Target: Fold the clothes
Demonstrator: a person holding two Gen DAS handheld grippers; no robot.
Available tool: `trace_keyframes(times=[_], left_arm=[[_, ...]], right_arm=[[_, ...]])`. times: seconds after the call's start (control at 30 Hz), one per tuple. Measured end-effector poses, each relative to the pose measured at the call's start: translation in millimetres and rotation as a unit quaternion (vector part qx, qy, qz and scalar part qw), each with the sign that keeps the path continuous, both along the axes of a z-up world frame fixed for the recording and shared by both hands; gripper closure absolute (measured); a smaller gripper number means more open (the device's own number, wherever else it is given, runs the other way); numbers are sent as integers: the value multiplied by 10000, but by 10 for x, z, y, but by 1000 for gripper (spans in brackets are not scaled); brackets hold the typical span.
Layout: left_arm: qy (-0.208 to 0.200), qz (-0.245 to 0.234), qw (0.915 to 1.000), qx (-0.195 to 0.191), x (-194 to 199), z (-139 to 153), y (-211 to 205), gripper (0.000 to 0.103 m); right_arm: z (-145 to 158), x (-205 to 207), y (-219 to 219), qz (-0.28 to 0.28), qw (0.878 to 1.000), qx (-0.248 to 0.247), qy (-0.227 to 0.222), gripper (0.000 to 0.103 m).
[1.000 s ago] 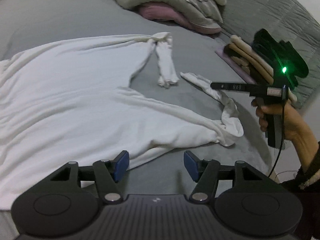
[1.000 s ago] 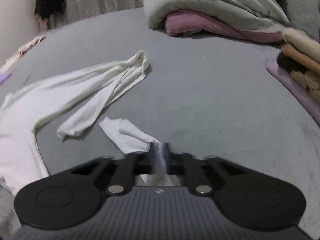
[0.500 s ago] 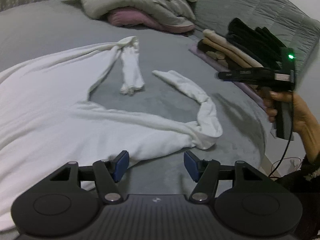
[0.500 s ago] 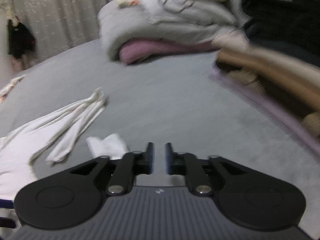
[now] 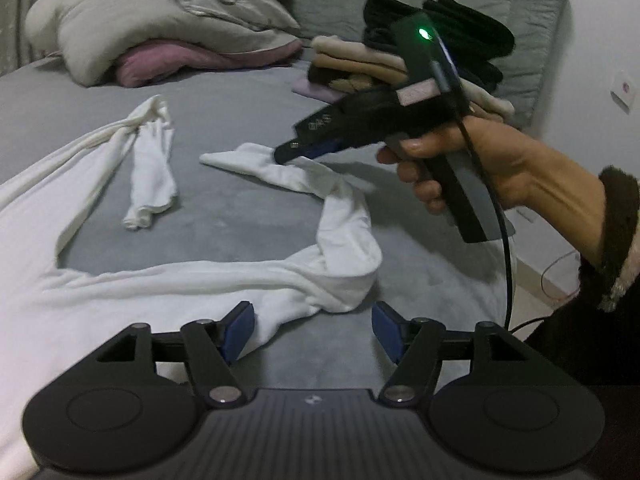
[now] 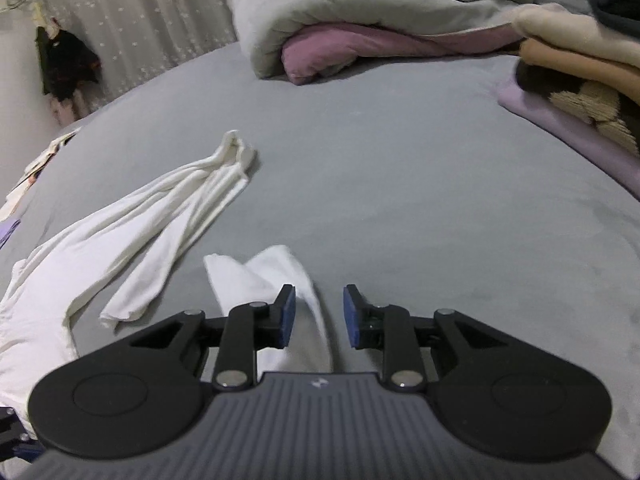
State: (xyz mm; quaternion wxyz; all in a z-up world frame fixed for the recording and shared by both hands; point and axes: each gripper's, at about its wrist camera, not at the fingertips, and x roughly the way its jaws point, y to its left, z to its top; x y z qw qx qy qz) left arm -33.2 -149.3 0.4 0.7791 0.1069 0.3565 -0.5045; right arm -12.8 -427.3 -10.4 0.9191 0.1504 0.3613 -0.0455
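Spreading across the grey bed [image 5: 248,92], our white long-sleeved garment [image 5: 80,308] is the landmark for everything else: its body lies flat on the sheet, which suits folding, while both sleeves trail out crumpled instead of straight. The far sleeve [image 5: 150,168] doubles back on itself beyond the body; the near sleeve [image 5: 340,240] loops out to the right and curls back, so its cuff [image 6: 260,276] lies in the open sheet between the two sleeves. We judge the garment to be partway laid out, sleeves not yet tidied.

Beyond the garment sits a heap of grey and pink bedding [image 5: 160,36], and to its right, well apart, a stack of folded clothes [image 5: 400,60] in tan and black, presumably put aside so the working space stays free.

Our right gripper [image 6: 319,316] hovers directly over the near sleeve's cuff, claws spread with the cloth showing between them, gripping nothing. Our left gripper [image 5: 313,330] hangs low at the garment's near edge, claws spread wide around the sleeve's bend.

A second ago the right claws were pinched on that cuff; half a second ago they were lifted clear, nearly pressed together. Now they are parted and back down over it, probably to take a better hold.
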Motion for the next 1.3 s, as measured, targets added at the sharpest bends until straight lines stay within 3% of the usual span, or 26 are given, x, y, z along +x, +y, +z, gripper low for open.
trace_keyframes(times=[0.13, 0.33, 0.63, 0.9, 1.1, 1.2, 1.3], left_arm=[[-43, -32, 10000, 8, -16, -37, -24, 36], [-122, -58, 9999, 35, -31, -33, -30, 36], [-258, -180, 9995, 85, -57, -9, -27, 36], [-329, -172, 9992, 169, -34, -2, 1, 36], [-572, -159, 9981, 173, 28, 20, 8, 36], [-916, -369, 9947, 293, 147, 138, 35, 36], [-950, -624, 9929, 355, 315, 226, 97, 36]], right_arm=[[88, -78, 18, -26, 9998, -117, -184, 101], [536, -620, -213, -914, 9919, -544, -697, 102], [709, -1101, -460, -1831, 9758, -1142, -344, 102], [497, -1206, -724, -1634, 9790, -1046, 619, 102], [532, -1314, -817, -1525, 9857, -611, 383, 102], [552, -1239, -891, -1650, 9848, -444, 323, 102], [485, -1129, -965, -1676, 9848, -262, 360, 102]])
